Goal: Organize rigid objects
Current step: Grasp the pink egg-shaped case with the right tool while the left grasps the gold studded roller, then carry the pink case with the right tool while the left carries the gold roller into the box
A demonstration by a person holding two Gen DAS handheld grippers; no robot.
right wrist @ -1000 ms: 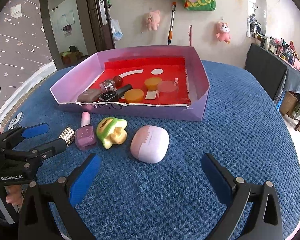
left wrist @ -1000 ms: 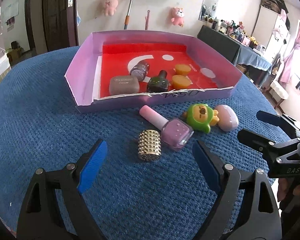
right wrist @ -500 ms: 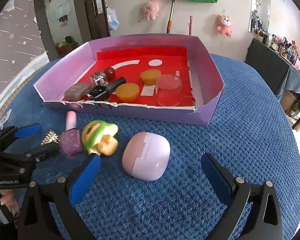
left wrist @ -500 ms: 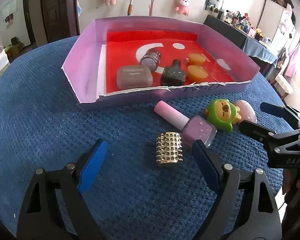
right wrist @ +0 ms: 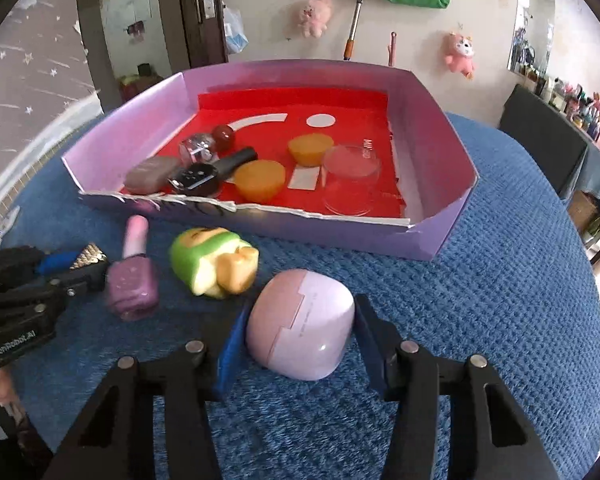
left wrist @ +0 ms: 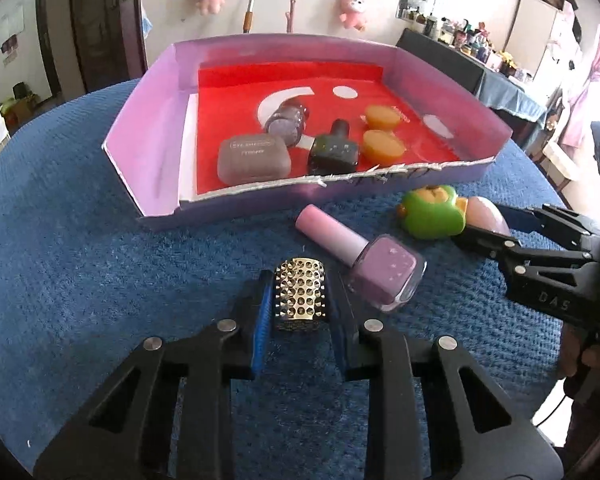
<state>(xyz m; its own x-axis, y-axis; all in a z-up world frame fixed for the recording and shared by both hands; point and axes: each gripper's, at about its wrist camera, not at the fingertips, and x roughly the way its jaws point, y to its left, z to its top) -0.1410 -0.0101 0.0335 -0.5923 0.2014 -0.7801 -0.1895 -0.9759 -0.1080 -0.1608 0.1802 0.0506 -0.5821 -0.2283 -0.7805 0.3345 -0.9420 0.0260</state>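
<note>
A nubby blue woven cloth (left wrist: 80, 288) covers the round table. On it stands a shallow cardboard tray (left wrist: 148, 160) with lilac walls, a torn near edge and a glossy red floor. In the tray lie a frosted grey rounded case (left wrist: 254, 158), a dark square nail polish bottle (left wrist: 334, 152), two orange pucks (left wrist: 382, 144), a glittery round bottle (left wrist: 286, 120) and a clear plastic cup (right wrist: 350, 180) turned mouth down.

In front of the tray, a small gold metal barrel (left wrist: 300, 300) studded with rows of points sits between the blue pads of the left gripper (left wrist: 300, 320). Its jaws have just closed and press the barrel from both sides. Just beside it lies a lilac square nail polish bottle (left wrist: 384, 272) with a smooth pink cap, tipped on its side.

A green and yellow rubbery toy (right wrist: 212, 260) lies further right. Next to it, a smooth, rounded pink case (right wrist: 302, 324) sits between the pads of the right gripper (right wrist: 300, 340), whose jaws have just narrowed onto its two sides.
</note>
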